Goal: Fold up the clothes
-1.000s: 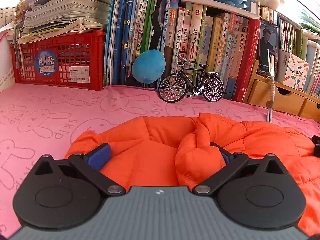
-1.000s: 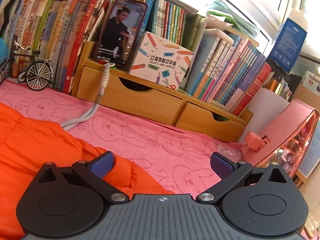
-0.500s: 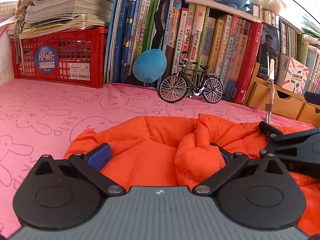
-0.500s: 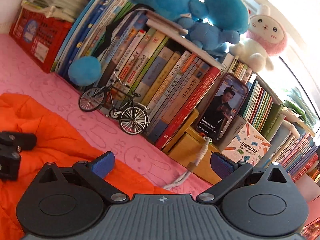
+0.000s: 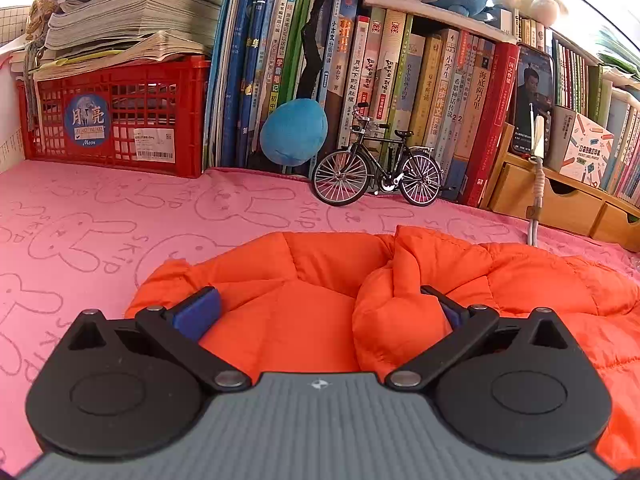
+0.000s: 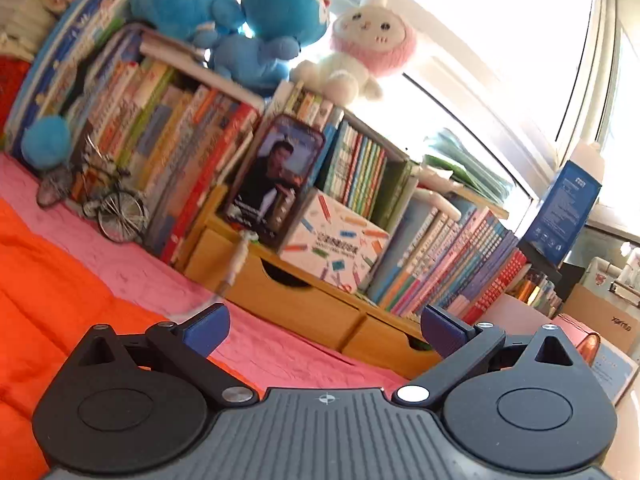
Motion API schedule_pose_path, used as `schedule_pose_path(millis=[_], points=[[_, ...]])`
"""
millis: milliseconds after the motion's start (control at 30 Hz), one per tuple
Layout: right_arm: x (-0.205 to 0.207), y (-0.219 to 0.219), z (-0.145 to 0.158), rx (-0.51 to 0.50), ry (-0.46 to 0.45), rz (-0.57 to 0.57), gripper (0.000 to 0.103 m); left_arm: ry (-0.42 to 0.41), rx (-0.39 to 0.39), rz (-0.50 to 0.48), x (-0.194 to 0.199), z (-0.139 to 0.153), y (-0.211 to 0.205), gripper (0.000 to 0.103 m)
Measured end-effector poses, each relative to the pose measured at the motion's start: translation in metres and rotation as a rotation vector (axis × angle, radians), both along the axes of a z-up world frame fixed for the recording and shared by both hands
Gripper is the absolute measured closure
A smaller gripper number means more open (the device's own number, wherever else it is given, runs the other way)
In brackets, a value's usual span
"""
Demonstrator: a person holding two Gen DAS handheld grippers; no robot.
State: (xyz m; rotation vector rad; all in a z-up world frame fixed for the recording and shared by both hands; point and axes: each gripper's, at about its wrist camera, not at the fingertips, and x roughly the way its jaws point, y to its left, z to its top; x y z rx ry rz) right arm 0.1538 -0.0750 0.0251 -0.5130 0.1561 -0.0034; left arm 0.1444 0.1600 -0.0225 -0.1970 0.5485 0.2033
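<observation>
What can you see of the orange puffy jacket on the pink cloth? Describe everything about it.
The orange jacket is a quilted, padded garment with stitched panels, of smooth, slightly shiny fabric. It lies crumpled on the pink rabbit-print cloth, bunched into a raised fold near the middle. The left tongs are open around it, the fold pressing against the right finger's pad. The right tongs are open above its edge, which shows at lower left of the right wrist view.

low wrist views, shared bookshelf
</observation>
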Motion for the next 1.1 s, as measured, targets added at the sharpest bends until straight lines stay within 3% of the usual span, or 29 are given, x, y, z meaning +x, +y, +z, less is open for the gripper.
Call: schedule_pose_path(millis=[100, 233, 367, 667, 767, 933, 1000, 1100], points=[[-0.034, 0.023, 0.008, 0.052, -0.009, 0.161, 0.000, -0.005, -0.007, 0.001, -0.001, 0.000, 0.001, 0.000], [-0.062, 0.064, -0.013, -0.034, 0.047, 0.293, 0.000, -0.011, -0.026, 0.005, -0.002, 0.000, 0.005, 0.000], [-0.068, 0.060, -0.033, -0.085, 0.055, 0.240, 0.000, -0.012, -0.036, 0.003, -0.003, -0.001, 0.007, 0.000], [-0.065, -0.025, -0.051, -0.101, 0.080, -0.005, 0.000, -0.012, -0.041, 0.000, -0.003, -0.003, 0.007, 0.000], [-0.062, -0.045, -0.056, -0.119, 0.103, -0.083, 0.000, -0.081, -0.037, 0.014, -0.015, 0.006, 0.006, 0.000], [-0.082, -0.047, -0.029, -0.035, -0.033, -0.001, 0.000, -0.196, -0.031, 0.036, -0.035, 0.021, 0.005, 0.000], [-0.088, -0.031, -0.022, -0.059, -0.084, 0.068, 0.000, -0.242, -0.029, 0.045, -0.043, 0.027, 0.005, 0.000], [-0.089, 0.002, -0.022, -0.177, -0.143, 0.189, 0.000, -0.296, 0.128, 0.059, -0.059, 0.044, -0.022, 0.000]])
